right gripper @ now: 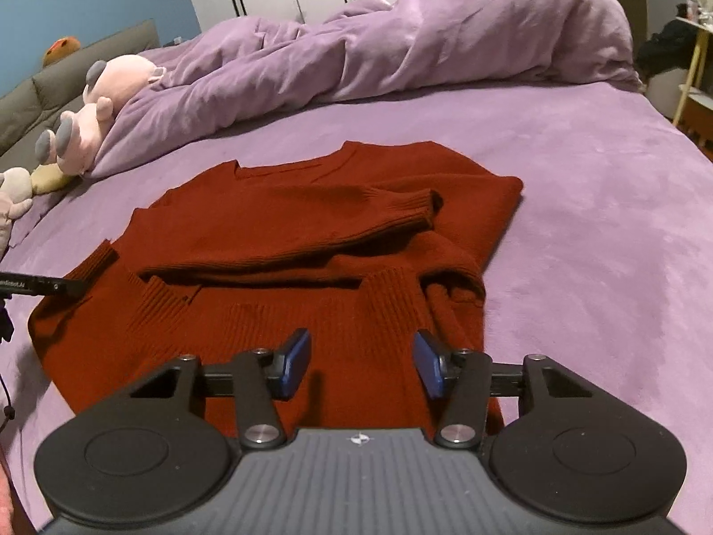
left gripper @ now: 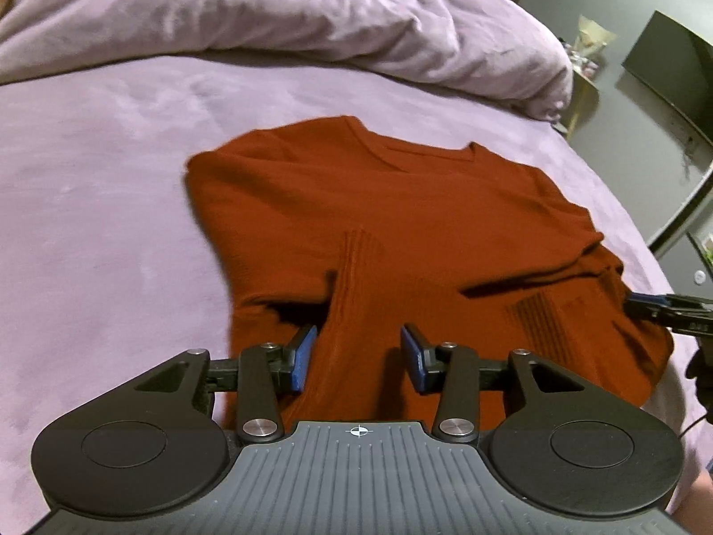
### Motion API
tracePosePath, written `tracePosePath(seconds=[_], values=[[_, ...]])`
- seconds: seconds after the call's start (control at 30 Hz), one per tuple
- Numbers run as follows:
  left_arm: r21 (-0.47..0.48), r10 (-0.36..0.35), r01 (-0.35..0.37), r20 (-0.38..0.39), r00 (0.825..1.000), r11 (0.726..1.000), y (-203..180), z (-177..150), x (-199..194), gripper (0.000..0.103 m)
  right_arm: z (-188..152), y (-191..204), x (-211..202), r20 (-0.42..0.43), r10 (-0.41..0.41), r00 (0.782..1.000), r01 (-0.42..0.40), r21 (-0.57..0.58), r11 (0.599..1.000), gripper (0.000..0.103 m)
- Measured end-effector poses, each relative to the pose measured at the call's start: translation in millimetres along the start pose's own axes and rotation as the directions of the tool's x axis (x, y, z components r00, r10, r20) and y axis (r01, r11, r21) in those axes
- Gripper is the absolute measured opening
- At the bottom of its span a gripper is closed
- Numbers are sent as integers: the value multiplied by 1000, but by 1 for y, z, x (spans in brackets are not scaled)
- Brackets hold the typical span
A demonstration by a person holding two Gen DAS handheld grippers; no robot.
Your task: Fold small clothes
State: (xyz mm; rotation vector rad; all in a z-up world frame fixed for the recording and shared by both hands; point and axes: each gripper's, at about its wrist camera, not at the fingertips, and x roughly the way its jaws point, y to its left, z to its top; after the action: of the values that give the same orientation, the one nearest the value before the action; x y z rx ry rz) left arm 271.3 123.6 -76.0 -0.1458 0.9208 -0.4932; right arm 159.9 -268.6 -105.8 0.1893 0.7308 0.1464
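With both sleeves already laid across its body, the red sweater (right gripper: 312, 223) lies flat at the centre of each frame on the purple bedspread (right gripper: 579, 178), neckline toward the top. The left gripper (left gripper: 358, 359) and right gripper (right gripper: 361, 363) hover over the ribbed hem at lower centre, jaws apart, gripping nothing. The step in hand appears to be the lengthwise fold. The next move probably calls for both sets of jaws to descend, pinch the hem at its two corners, and carry it up toward the neckline.
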Motion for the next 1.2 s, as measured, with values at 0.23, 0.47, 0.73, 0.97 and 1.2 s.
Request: tracePosePath(seconds=[0.23,0.47,0.73,0.97,1.2], values=[[14,-32,32,-21,999,999,-8,5,15,44,9,-4,13,-19,-18,1000,17,-12,1000,46],[25,-18,19,-37,999,1000,-9,9,21,41,13,-5,17,-43,-44,998,41,-70,997,40],[38,-36,37,-43,998,999,-9,7,21,45,15,-6,14,-82,-47,996,35,-136,990,41],[38,-23,24,-45,999,999,-11,7,26,44,13,-22,19,-78,-7,997,5,-19,1000,42],[106,39,-34,-47,998,994,-25,10,30,21,16,0,35,-81,-16,997,8,-100,995,13]])
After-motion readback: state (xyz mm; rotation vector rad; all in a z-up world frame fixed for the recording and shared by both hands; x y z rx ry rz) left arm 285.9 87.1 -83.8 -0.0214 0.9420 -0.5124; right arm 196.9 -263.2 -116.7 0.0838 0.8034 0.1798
